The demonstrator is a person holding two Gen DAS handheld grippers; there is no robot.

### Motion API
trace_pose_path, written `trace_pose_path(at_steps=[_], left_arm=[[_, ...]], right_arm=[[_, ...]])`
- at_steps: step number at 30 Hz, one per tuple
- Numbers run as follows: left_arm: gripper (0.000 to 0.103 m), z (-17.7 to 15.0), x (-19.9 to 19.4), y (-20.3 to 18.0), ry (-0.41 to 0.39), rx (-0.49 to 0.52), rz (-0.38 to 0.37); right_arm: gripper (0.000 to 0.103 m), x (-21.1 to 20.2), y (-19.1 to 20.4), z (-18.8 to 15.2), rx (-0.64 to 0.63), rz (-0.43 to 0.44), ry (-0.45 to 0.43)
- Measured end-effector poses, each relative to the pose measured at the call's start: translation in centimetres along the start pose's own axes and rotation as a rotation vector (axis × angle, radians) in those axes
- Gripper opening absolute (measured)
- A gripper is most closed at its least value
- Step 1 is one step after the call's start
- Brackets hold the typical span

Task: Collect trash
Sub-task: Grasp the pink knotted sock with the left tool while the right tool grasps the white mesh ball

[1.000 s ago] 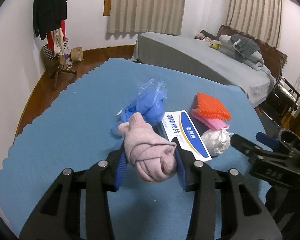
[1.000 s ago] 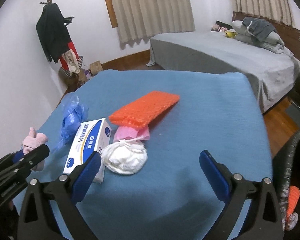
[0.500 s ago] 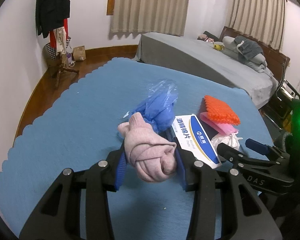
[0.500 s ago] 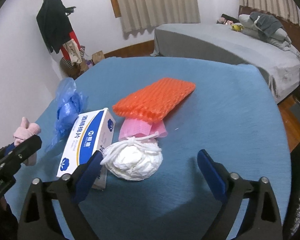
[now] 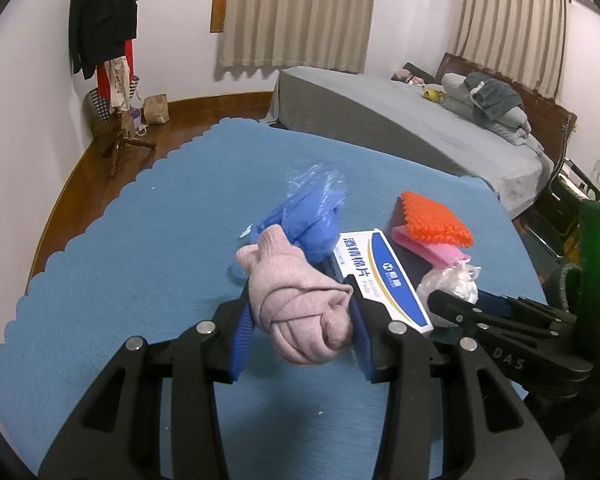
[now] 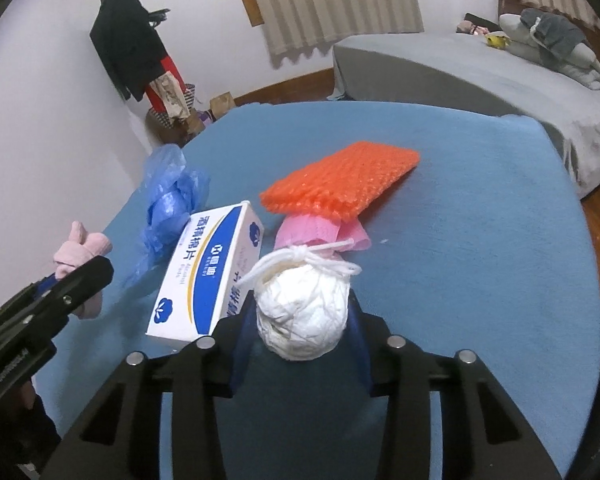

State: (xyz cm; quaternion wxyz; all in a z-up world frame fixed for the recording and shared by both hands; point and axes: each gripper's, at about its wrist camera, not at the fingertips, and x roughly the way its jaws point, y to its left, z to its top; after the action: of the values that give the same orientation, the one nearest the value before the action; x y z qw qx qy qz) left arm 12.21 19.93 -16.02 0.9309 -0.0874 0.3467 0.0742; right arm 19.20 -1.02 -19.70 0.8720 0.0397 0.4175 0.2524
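- My left gripper [image 5: 300, 322] is clamped on a pink knotted sock [image 5: 300, 312], held just left of the alcohol-pad box [image 5: 380, 280].
- My right gripper [image 6: 300, 330] is closed around a white tied wad [image 6: 302, 312], just right of that box.
- Both feel-likely soft, light, squashy; grip mid-bulge, not the loose string.
- Blue plastic bag [image 6: 168, 200] beyond the box: flimsy, slippery.
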Motion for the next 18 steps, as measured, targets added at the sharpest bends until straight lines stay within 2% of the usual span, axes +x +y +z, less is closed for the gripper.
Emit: trace_pose_path(at_steps=[18], left_arm=[[0.041, -1.3, -1.8, -5.5, 0.002, 0.068, -0.091]], right_arm=[[0.042, -6.6, -3.1, -2.3, 0.057, -0.035, -0.035]])
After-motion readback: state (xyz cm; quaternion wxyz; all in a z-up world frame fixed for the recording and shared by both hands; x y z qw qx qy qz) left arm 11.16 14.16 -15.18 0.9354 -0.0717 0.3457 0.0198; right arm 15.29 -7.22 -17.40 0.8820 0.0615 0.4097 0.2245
